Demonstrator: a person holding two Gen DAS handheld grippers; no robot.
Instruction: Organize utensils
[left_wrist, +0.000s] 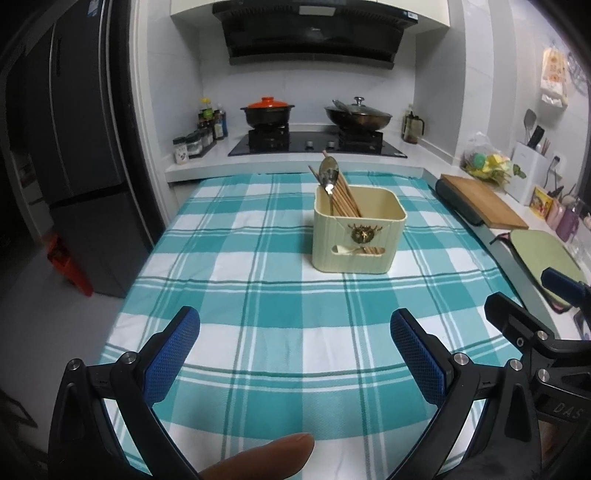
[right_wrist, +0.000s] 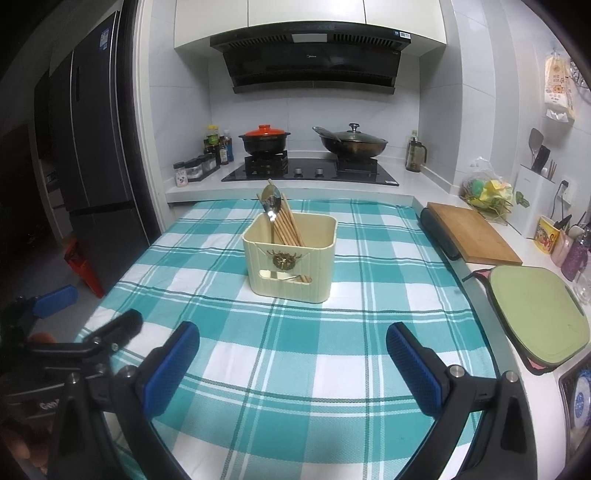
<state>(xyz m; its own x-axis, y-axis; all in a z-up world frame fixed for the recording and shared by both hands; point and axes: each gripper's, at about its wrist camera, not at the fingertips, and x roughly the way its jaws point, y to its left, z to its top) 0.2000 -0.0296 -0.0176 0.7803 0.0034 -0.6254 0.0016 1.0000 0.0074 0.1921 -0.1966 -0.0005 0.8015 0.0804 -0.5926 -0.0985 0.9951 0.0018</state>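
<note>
- Two blue pads of the left gripper (left_wrist: 295, 354) stood wide apart and empty above the checked cloth (left_wrist: 258, 258) on the bench; the cream holder (left_wrist: 356, 236) sat ahead, chopsticks (left_wrist: 345, 199) and a spoon (left_wrist: 328, 171) leaning inside. A careless reach could have knocked that tall spoon and tipped the light holder.
- From the right wrist, the right gripper (right_wrist: 293, 354) was likewise spread and held nothing, and the holder (right_wrist: 291, 258) stood well ahead. Both grippers closing in together risked colliding or dragging the cloth.

"DAS" on right gripper (left_wrist: 535, 332) body, "Gen" on left gripper (right_wrist: 88, 332) body
</note>
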